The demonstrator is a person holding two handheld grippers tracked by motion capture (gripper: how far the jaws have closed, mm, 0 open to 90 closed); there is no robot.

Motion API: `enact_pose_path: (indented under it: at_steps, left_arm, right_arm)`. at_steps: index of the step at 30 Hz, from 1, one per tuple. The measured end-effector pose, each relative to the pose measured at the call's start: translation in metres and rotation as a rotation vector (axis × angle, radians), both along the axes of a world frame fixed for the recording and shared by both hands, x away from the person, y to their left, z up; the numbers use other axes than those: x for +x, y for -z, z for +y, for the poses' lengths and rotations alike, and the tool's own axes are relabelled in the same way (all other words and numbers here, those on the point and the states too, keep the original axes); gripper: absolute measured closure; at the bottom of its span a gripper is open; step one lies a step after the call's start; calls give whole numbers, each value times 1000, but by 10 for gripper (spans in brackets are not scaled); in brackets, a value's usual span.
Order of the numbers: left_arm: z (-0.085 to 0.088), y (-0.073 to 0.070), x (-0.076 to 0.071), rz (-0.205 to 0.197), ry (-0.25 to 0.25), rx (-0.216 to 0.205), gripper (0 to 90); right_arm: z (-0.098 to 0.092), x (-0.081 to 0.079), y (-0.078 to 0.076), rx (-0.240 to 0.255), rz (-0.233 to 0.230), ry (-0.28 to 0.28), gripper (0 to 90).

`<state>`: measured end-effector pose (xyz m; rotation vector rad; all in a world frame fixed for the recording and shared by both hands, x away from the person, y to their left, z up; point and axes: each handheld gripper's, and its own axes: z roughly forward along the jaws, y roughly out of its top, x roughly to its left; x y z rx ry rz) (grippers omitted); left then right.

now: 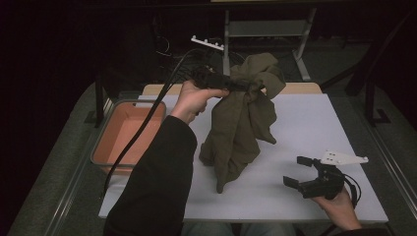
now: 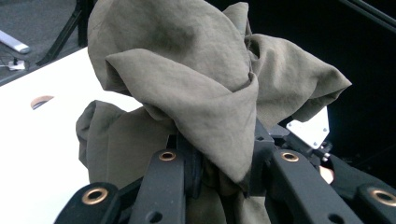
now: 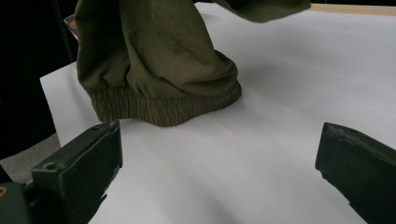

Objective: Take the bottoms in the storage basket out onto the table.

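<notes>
An olive-green garment (image 1: 241, 123) hangs over the white table (image 1: 305, 123), its lower end resting on the surface. My left gripper (image 1: 248, 87) holds it up near the top, shut on a bunch of the cloth. In the left gripper view the fabric (image 2: 201, 84) bulges out above the two black jaws, pinched between them. My right gripper (image 1: 298, 171) rests low at the table's front right, jaws wide open with nothing between them. In the right gripper view the garment's ribbed cuff (image 3: 163, 109) lies on the table ahead of those jaws.
An orange tray (image 1: 123, 130) with a grey rim stands at the table's left edge. A black cable (image 1: 142, 128) trails from the left gripper across the tray. Metal frame legs (image 1: 268, 29) stand behind the table. Bare white tabletop (image 1: 314, 118) spreads to the right of the garment.
</notes>
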<state>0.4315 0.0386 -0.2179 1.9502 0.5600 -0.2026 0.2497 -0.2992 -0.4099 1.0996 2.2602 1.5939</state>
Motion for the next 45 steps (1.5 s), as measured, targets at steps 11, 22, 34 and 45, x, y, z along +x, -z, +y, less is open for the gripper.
enact_pose_path:
  at_steps: [11, 22, 34, 45]
  left_arm:
    - [1, 33, 0, 24, 15, 4, 722]
    - [2, 58, 2, 40, 18, 20, 719]
    - [2, 86, 4, 74, 6, 36, 718]
    - [-2, 108, 1, 74, 29, 66, 711]
  right_arm:
    - [0, 0, 0, 3, 6, 3, 3]
    - [0, 0, 0, 1, 2, 1, 3]
    - [0, 0, 0, -2, -1, 2, 3]
    - [0, 0, 0, -1, 2, 4, 3]
